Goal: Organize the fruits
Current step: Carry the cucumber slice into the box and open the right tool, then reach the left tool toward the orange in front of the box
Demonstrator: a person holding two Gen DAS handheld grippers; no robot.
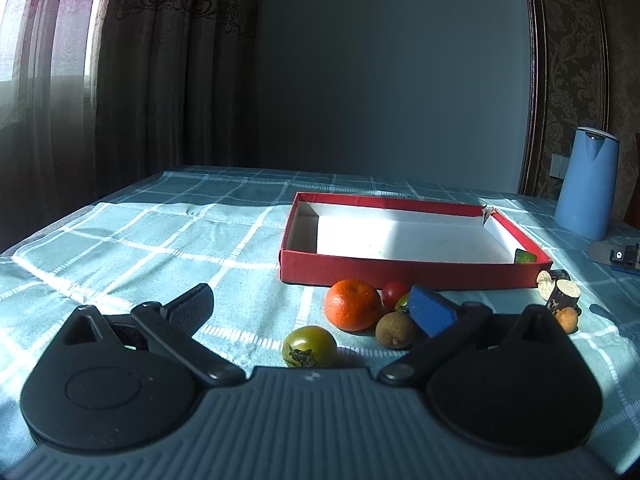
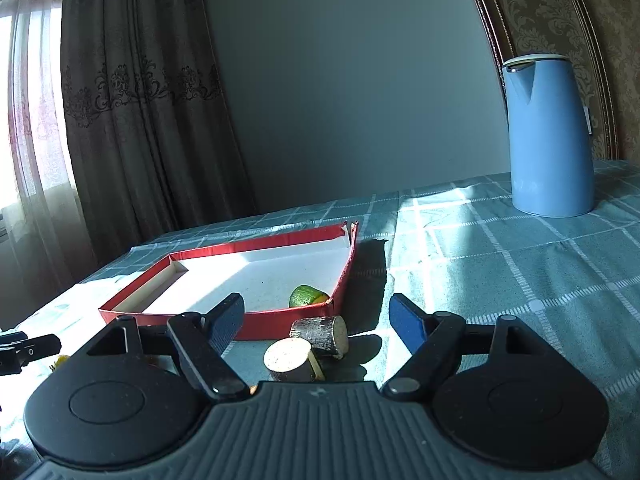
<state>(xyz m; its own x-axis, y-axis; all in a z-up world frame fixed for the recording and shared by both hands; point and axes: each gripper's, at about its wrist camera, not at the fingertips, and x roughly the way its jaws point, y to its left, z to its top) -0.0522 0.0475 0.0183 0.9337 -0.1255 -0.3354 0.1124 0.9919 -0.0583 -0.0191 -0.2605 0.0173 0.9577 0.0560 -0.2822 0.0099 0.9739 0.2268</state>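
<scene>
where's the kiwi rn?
Left wrist view, lower right of centre: the kiwi lies on the tablecloth outside the red box, touching the orange.

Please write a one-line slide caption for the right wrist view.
Open right tool above two cut sugarcane pieces, facing a red box holding one green fruit.

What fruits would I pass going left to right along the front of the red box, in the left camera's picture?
Green tomato → orange → kiwi → cut sugarcane pieces, all on the cloth before the red box.
</scene>
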